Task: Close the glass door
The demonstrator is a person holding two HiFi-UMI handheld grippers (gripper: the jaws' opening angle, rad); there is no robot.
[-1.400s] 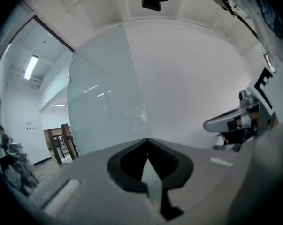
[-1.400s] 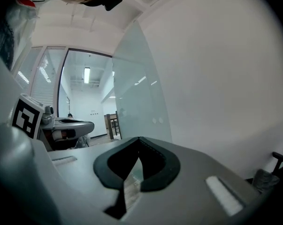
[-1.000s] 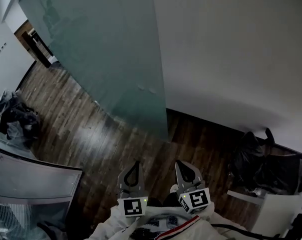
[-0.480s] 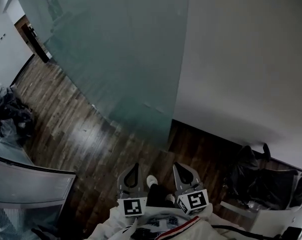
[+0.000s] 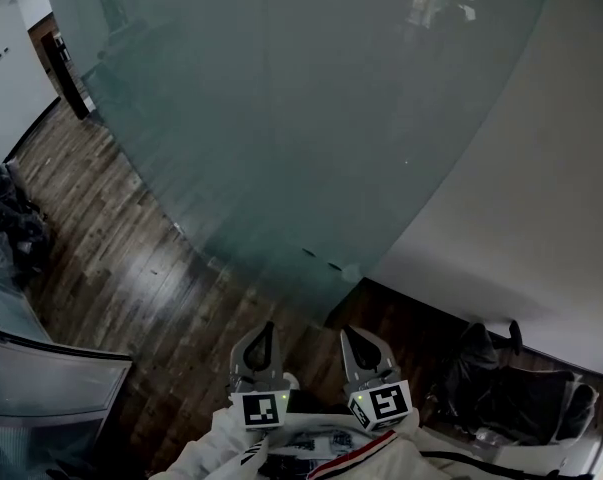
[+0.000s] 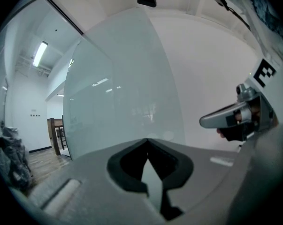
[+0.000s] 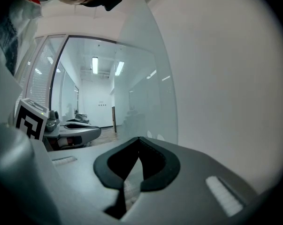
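scene: i'm steering two hand-held grippers toward a frosted glass door (image 5: pixel 281 118) in a dim room with a dark wood floor (image 5: pixel 131 268).
door: it stands upright ahead of both grippers and fills the top and middle of the head view. its bottom edge runs across the floor from far left to near right.
free edge: the door's near lower corner sits just ahead of the right gripper (image 5: pixel 349 333), close beside the white wall (image 5: pixel 541 218). from there the edge rises up and to the right.
left gripper (image 5: pixel 269 326): jaws together, nothing between them. it is level and aimed at the glass, short of touching it.
right gripper: jaws together and empty too, beside the left one and apart from the glass.
key relation: the door lies ahead and slightly right of both grippers. the right gripper is nearer the free edge and the near corner. the left one faces the broad face of the glass.
my read: closing has not started. a push or pull would have to land near that free edge, most likely with the right gripper.
hard to make out: i see no handle, only two small marks low on the glass near the corner, too small to name.
cut off: the door's top, hinge side and frame are out of view, so i cannot tell how far open it stands.
clutter: dark bags (image 5: pixel 501 388) lie on the floor by the wall at the right, clear of the grippers.
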